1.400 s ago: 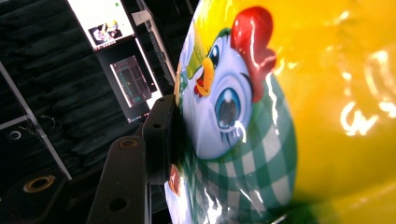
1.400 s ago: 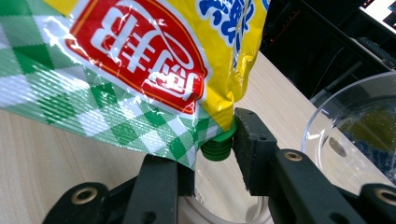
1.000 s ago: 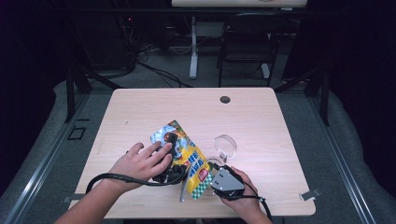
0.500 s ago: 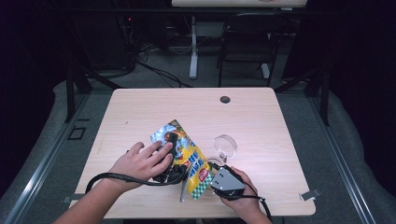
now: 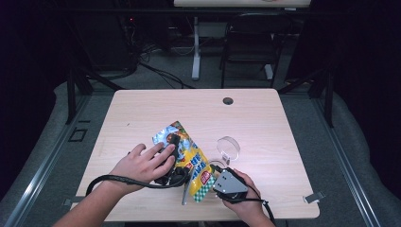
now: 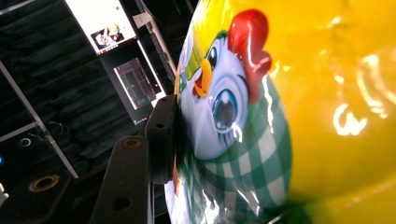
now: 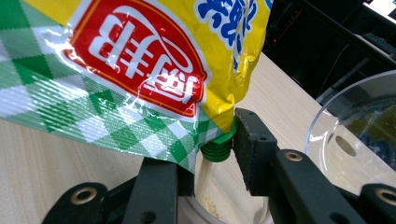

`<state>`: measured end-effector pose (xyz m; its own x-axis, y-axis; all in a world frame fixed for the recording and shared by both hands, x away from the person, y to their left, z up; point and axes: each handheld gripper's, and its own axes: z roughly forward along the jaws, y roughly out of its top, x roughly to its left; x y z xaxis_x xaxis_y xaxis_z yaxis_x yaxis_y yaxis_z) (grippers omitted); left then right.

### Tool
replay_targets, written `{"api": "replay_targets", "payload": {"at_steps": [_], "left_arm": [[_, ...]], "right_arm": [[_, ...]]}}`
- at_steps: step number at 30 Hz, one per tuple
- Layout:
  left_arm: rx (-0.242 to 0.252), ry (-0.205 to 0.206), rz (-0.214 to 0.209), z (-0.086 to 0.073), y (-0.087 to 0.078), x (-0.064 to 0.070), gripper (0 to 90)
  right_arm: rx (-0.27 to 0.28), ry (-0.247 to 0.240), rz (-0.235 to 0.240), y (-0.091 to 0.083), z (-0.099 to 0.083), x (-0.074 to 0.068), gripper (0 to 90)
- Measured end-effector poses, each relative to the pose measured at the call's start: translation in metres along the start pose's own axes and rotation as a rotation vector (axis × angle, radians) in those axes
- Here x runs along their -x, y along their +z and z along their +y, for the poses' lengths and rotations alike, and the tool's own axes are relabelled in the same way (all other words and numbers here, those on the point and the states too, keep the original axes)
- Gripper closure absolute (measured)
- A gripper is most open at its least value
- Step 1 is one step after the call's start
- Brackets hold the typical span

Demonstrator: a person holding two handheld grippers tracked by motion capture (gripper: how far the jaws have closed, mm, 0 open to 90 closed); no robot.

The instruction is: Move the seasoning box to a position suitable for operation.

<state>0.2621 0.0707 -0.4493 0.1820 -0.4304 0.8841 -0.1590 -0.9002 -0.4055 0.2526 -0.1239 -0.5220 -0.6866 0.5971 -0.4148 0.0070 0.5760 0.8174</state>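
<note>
Together 2 grippers clamp 1 pouch [image 5: 191, 161]: left gripper [image 5: 174, 163] mid-body, right gripper [image 7: 212, 154] at green spout [image 7: 217, 148].

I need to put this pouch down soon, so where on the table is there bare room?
The far half of the table is bare up to the cable hole. The right side past the clear dish is free too. The near middle is crowded: pouch, left gripper, right gripper and both hands.
</note>
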Motion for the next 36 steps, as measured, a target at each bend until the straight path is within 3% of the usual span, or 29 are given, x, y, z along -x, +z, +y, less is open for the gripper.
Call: {"api": "replay_targets", "payload": {"at_steps": [10, 11, 36], "left_arm": [[-0.002, 0.004, 0.006, 0.0000, 0.0000, -0.0001, 57.9], [-0.003, -0.010, -0.004, -0.0001, 0.0004, 0.0008, 57.9], [-0.009, 0.034, 0.022, 0.0024, -0.0007, -0.0031, 58.1]], "right_arm": [[0.002, 0.008, 0.004, 0.0000, 0.0004, -0.0003, 70.1], [0.002, 0.011, 0.005, 0.0002, 0.0003, -0.0002, 70.1], [0.004, 0.012, 0.001, 0.0003, 0.0003, -0.0006, 70.0]]}}
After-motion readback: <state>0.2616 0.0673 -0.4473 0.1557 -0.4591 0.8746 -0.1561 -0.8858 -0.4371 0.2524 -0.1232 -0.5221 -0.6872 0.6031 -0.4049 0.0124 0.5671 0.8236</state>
